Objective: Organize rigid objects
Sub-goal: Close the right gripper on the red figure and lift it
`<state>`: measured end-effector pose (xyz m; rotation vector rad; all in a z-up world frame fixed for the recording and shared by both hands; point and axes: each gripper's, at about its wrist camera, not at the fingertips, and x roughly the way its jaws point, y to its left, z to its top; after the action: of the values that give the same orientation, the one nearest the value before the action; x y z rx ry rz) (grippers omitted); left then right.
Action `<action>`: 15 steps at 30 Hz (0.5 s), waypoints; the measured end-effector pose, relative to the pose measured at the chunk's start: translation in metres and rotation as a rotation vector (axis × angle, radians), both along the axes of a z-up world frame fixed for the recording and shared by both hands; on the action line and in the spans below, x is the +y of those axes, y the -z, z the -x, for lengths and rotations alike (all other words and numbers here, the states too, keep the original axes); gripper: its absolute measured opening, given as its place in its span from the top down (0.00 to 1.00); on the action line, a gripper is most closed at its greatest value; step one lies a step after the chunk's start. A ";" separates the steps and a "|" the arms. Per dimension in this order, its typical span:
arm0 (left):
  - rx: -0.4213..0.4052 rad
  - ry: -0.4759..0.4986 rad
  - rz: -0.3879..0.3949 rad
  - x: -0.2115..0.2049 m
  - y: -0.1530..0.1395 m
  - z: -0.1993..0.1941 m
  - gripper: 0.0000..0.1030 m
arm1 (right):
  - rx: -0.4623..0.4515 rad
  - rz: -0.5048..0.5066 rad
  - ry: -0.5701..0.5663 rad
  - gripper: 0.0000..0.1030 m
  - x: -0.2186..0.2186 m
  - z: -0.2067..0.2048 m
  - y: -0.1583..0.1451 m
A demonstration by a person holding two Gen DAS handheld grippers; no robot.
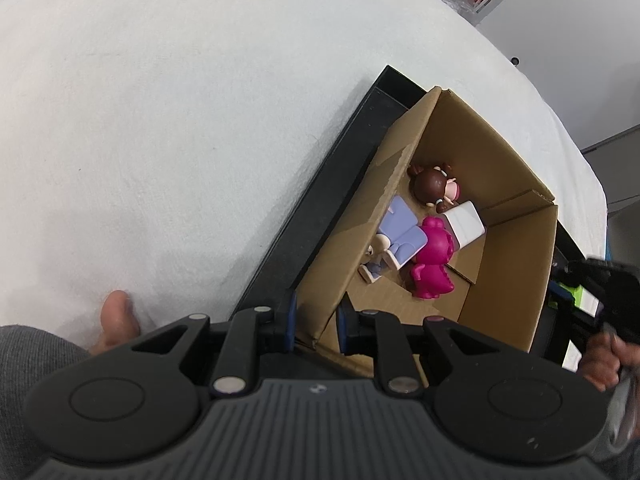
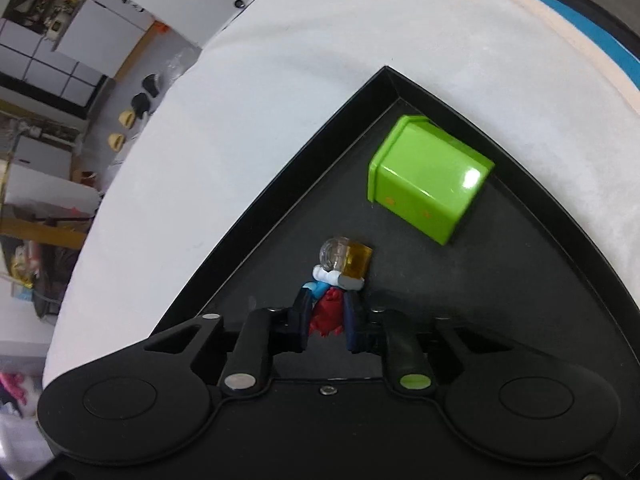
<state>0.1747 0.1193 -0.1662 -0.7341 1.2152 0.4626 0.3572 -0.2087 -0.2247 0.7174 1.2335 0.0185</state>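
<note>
**R pinches figure in tray, L clamps box wall**

R gripper (image 2: 327, 314) pressed tight on small toy figure (image 2: 334, 280) – red/blue body, clear + amber head – lying on black tray (image 2: 520, 280). Green block (image 2: 428, 178) sits apart, nr tray corner. L gripper (image 1: 316, 320) nearly closed, pinching cardboard box (image 1: 512, 280) wall at near corner. Box stands on tray, on white cloth (image 1: 160, 120). Inside box: pink toy (image 1: 434, 264), brown-haired doll (image 1: 434, 186), lilac piece (image 1: 400, 236), white block (image 1: 466, 222), bunched together.
</note>
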 end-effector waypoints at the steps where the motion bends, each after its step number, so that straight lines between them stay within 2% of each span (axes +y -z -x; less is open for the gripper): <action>1: -0.001 -0.001 0.000 0.000 0.000 0.001 0.82 | 0.001 -0.021 0.008 0.92 -0.005 0.004 -0.001; 3: -0.004 -0.005 0.003 0.001 0.000 0.002 0.82 | -0.004 -0.040 0.023 0.94 -0.012 0.011 -0.003; 4: -0.006 -0.005 0.004 0.001 -0.001 0.002 0.82 | -0.005 -0.052 0.026 1.00 -0.015 0.014 -0.004; 13: -0.019 -0.003 -0.001 0.001 -0.002 0.006 0.82 | -0.033 -0.069 0.037 1.00 -0.030 0.029 -0.016; 15: -0.019 -0.003 0.000 0.002 -0.003 0.006 0.82 | -0.022 -0.078 0.041 0.94 -0.029 0.026 -0.015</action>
<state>0.1685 0.1212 -0.1635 -0.7391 1.1961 0.4576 0.3307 -0.2378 -0.2100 0.8077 1.2015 0.0410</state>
